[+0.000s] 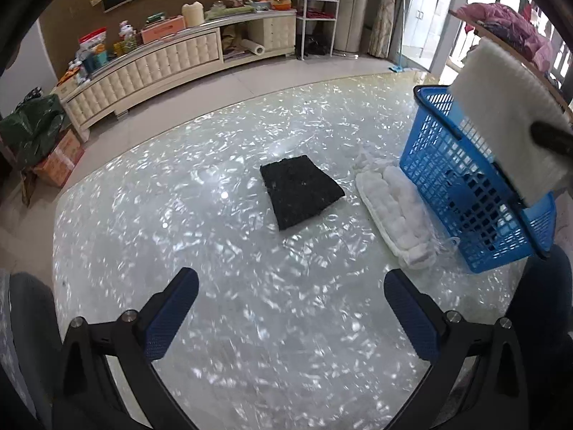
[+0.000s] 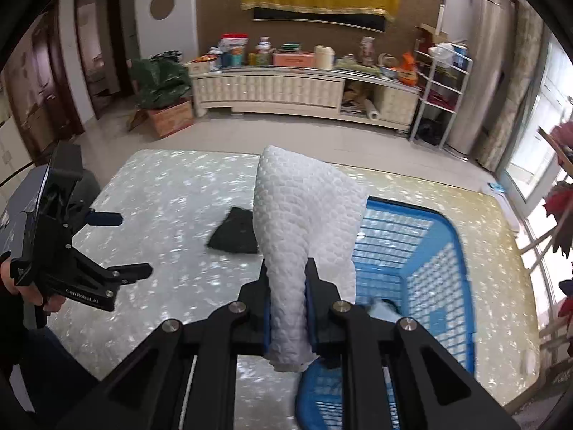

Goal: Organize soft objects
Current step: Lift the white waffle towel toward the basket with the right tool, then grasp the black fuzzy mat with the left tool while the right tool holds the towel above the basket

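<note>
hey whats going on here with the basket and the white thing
A person is sorting soft items into a blue basket on a shiny table. The right tool is shut on a white textured pad, held up by the basket. The left tool is open and holds nothing, above the table. A black pad and a white packet of cotton pieces lie on the table beside the basket, not yet put away.

Your table (image 1: 250, 322) carries the sponge pad (image 1: 301, 191) near its centre; to its right lies the bag of cotton balls (image 1: 392, 211), touching the basket (image 1: 476, 193); the foam sheet (image 2: 308, 229) hangs above the basket's near rim; the TV cabinet (image 2: 286, 89) stands behind the table.
</note>
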The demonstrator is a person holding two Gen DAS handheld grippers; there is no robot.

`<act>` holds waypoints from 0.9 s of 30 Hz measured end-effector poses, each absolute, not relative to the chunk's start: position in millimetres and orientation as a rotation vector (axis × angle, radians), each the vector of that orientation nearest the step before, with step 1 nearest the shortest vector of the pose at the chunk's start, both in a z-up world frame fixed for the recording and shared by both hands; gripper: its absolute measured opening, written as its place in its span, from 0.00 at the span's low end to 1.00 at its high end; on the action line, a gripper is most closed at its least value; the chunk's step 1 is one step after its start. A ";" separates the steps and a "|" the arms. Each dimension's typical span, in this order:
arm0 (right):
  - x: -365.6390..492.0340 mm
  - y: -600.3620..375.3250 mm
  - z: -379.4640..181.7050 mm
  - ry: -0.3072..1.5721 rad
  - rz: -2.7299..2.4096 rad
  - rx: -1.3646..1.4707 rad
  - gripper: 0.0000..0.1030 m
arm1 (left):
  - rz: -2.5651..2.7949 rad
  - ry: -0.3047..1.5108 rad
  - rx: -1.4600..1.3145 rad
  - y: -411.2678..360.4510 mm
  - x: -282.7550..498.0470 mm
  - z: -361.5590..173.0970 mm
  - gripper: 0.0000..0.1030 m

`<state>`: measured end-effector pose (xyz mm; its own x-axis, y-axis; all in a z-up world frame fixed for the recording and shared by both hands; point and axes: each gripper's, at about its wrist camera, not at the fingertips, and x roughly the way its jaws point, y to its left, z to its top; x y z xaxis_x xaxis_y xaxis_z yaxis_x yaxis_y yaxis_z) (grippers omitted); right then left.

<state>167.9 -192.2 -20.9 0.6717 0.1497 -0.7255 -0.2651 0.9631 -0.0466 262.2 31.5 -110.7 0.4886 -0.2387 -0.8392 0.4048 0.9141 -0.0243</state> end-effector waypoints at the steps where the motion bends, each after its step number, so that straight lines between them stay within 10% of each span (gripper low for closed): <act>1: 170.5 -197.6 -21.0 0.803 0.217 -0.147 0.13 | -0.398 0.991 0.193 29.8 267.4 -113.4 1.00; 27: 193.7 -255.4 -26.7 0.878 0.075 -0.177 0.13 | -0.576 1.132 0.258 -13.7 378.1 -190.7 1.00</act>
<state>193.7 -255.4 -26.7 0.6375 -0.0069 -0.7705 -0.1382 0.9827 -0.1232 378.1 -13.7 -190.7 0.2999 -0.3005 -0.9054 0.5545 0.8272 -0.0909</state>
